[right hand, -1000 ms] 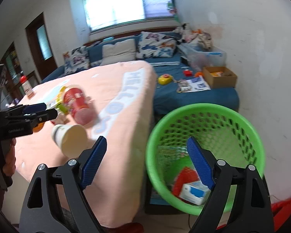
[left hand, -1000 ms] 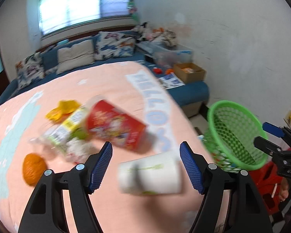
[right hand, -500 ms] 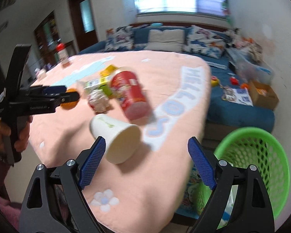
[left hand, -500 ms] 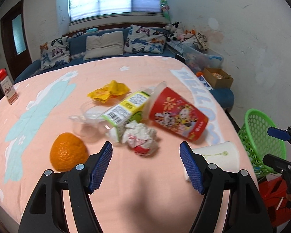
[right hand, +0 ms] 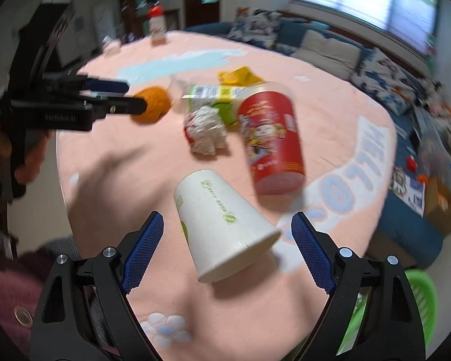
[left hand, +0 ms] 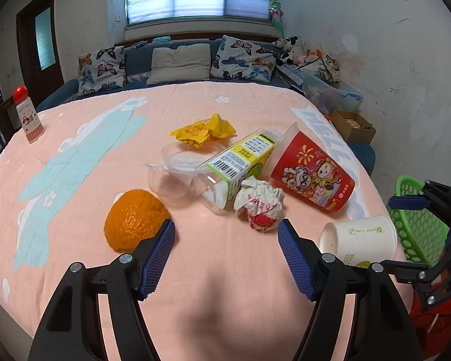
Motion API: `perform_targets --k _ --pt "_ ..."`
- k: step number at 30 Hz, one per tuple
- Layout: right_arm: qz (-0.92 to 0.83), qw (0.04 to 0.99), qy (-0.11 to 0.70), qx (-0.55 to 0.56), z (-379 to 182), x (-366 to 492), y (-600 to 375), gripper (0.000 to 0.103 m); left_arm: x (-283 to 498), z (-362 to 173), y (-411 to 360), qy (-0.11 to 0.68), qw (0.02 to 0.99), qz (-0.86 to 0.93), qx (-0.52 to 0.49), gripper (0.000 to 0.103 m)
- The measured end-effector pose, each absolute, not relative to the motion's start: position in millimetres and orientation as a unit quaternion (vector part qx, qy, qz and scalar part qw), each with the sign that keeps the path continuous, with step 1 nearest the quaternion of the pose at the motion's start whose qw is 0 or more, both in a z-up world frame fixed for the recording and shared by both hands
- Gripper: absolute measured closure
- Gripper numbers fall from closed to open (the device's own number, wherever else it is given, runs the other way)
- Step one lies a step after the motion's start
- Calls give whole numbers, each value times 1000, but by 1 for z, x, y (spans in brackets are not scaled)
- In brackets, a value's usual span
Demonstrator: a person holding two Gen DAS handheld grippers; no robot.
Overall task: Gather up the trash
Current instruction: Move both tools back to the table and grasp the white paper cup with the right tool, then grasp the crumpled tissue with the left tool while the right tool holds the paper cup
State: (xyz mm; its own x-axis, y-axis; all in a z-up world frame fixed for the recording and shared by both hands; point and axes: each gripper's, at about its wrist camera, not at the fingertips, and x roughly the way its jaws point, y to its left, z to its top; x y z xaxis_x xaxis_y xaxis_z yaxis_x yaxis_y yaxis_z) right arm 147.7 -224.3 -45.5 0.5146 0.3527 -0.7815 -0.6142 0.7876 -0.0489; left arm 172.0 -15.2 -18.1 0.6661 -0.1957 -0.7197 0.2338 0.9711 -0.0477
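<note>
On table (left hand: 75,162): orange (left hand: 132,219) left | crumpled paper (left hand: 260,204) right of orange | carton (left hand: 240,162) behind paper | printed cup (left hand: 311,171) right of carton | paper cup (left hand: 360,240) near right edge | wrapper (left hand: 203,131) farthest back | basket (left hand: 418,228) beyond right edge, below.

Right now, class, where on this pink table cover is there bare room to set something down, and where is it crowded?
Free: the wide stretch between the red-capped bottle and the orange, and the near strip in front of the left gripper. Crowded: the middle, where yellow wrapper, clear tubs, carton, crumpled paper and red cup crowd close, with the white cup near the right edge.
</note>
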Motion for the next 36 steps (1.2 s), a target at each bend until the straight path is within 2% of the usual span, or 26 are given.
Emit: perform_targets --k 5,7,14,27,36 --pt "314 827 418 -208 -56 159 -208 16 170 -22 -7 394 911 -116 18 36" --pt "321 818 424 -221 -60 164 -203 16 171 -25 -6 399 909 -119 16 40" --pt "338 794 449 -231 -74 181 -195 17 173 -33 -9 408 904 -131 11 44" --pt "310 804 462 -207 -78 178 -213 35 193 -42 -47 418 896 -151 5 44" --pt "288 827 452 -170 -66 159 -230 37 224 -58 -62 435 891 -131 -5 44"
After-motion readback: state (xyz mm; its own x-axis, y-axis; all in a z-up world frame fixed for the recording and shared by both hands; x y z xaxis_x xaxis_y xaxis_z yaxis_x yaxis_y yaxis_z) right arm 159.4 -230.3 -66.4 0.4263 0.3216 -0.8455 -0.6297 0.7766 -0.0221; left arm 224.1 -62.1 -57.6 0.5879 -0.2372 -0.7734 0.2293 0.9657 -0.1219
